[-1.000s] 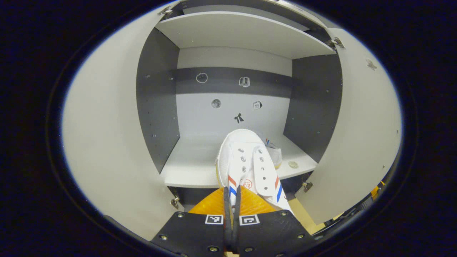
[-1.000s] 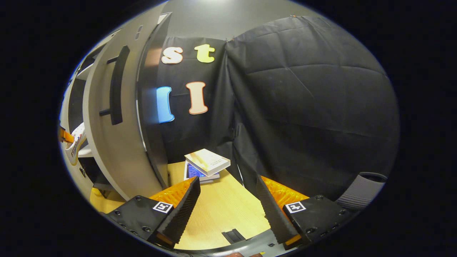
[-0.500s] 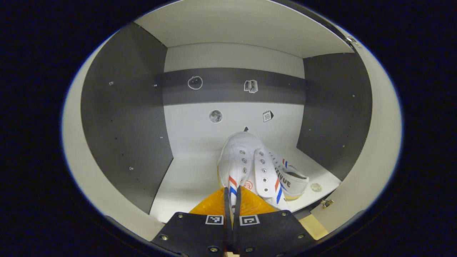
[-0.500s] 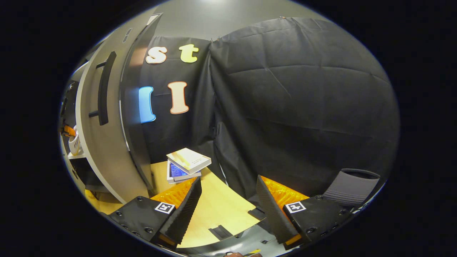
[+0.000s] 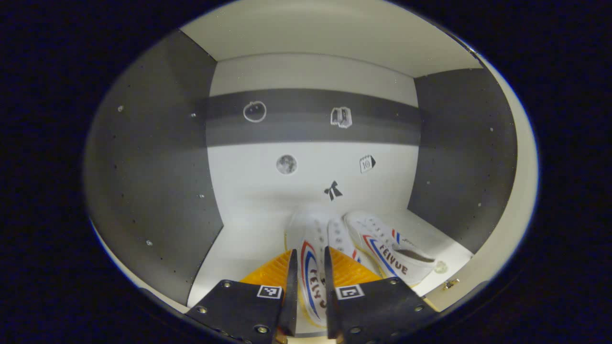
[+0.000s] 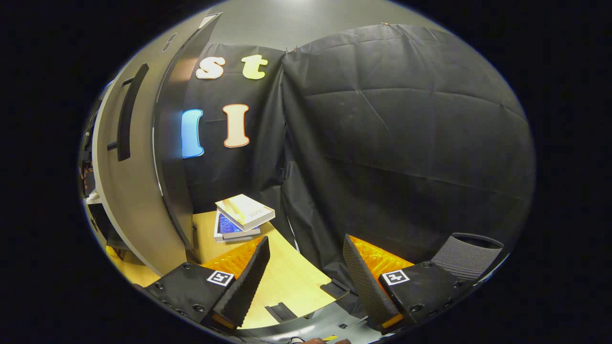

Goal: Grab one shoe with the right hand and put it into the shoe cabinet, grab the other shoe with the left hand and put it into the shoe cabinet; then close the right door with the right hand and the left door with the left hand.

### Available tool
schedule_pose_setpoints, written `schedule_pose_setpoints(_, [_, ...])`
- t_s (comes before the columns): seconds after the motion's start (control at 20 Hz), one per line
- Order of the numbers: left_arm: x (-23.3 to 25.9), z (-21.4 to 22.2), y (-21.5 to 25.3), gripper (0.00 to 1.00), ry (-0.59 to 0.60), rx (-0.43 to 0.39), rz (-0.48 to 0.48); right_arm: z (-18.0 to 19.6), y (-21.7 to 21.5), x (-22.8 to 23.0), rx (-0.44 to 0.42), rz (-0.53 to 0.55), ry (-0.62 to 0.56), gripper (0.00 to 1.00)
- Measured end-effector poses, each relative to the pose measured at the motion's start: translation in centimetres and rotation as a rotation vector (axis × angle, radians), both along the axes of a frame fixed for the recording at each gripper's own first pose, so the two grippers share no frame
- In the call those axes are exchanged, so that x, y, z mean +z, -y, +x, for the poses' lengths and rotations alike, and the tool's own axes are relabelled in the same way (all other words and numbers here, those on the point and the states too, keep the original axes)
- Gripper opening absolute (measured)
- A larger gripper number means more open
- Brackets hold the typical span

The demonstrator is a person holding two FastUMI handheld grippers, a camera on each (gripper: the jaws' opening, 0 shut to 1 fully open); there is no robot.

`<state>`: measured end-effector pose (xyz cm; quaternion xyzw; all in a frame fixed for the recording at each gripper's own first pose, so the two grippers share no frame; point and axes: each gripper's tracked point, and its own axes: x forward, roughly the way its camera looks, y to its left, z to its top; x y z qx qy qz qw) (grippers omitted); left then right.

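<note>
In the left gripper view I look into the shoe cabinet, at its white shelf. Two white shoes with red and blue stripes lie there side by side. One shoe sits between the fingers of my left gripper, whose jaws stand a little apart, open around it. The other shoe rests to its right, near the shelf's front corner. In the right gripper view my right gripper is open and holds nothing, low over the wooden table. The cabinet's right door with its black handle stands open at the left.
The cabinet's dark side walls close in on both sides of the left gripper. A stack of books lies on the table behind the right door. A grey ribbed bin stands at the lower right.
The left gripper went deeper into the cabinet and lowered its shoe onto the shelf beside the other one; its fingers have parted. The right gripper swung slightly away from the door.
</note>
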<state>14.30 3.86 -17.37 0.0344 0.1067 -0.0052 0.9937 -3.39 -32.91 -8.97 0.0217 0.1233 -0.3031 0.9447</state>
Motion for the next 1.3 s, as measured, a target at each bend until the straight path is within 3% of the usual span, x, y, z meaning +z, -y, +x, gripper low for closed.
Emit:
schedule_pose_setpoints(0.15, [1.8,-2.6,-0.4,1.00,0.048,0.060,0.081,2.1,0.6,0.3,0.071,-0.005,0.018,0.94])
schedule_pose_setpoints(0.4, [4.0,-9.9,1.3,1.00,0.090,0.121,0.050,6.2,0.4,1.9,0.245,-0.014,0.066,0.96])
schedule_pose_setpoints(0.7, [6.5,-20.4,1.8,1.00,0.156,0.215,0.073,10.5,-2.8,5.7,0.475,-0.001,0.130,0.94])
schedule_pose_setpoints(1.0, [2.2,-29.7,1.9,1.00,0.113,0.294,0.078,11.7,-6.9,12.9,0.656,-0.021,0.200,0.96])
schedule_pose_setpoints(1.3, [-1.3,-33.1,1.6,0.98,0.073,0.301,0.013,11.6,-11.3,17.9,0.742,-0.028,0.250,0.93])
